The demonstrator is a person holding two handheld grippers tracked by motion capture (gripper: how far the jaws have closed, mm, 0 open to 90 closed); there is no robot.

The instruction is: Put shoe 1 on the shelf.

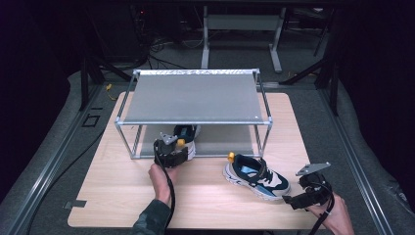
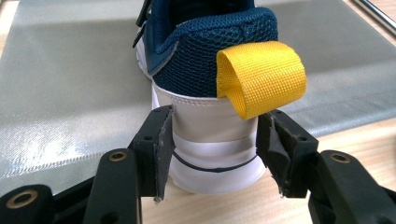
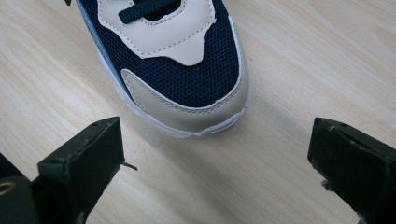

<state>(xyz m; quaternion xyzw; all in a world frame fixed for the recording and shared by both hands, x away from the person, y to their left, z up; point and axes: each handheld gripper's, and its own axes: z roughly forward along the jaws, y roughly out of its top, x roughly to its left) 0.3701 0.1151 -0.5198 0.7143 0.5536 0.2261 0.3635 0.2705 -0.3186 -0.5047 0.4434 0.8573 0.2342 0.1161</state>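
Light wood worktop (image 1: pixel 117 196) carries a two-tier metal shoe rack (image 1: pixel 195 98) with grey fabric shelves, set toward the far side.

Left gripper (image 1: pixel 172 155) sits at the rack's front edge, left of centre, held by the person's left hand (image 1: pixel 161 178). Its jaws straddle the heel of a navy sneaker (image 1: pixel 186 139) that is partly on the lower shelf (image 1: pixel 220 139), toe pointing into the rack. In the left gripper view the left gripper (image 2: pixel 215 140) has both pads against the white heel counter of the navy sneaker (image 2: pixel 210 70), one on each side, so it is closed on the heel. Yellow pull loop (image 2: pixel 261 77) hangs over the heel just above the right-hand jaw. Heel end sits over the wood, the rest on the grey lower shelf (image 2: pixel 60 93).

Second sneaker (image 1: pixel 257 176), navy mesh with beige overlays, white sole and a yellow heel loop, lies on the worktop in front of the rack's right half, heel toward the rack, toe toward the near right.

Right gripper (image 1: pixel 306 196) is just beside that toe, held by the right hand (image 1: pixel 337 218). In the right gripper view the right gripper (image 3: pixel 215 172) has its jaws spread wide, nothing between them, the toe of the second sneaker (image 3: pixel 182 70) just ahead, not touching.
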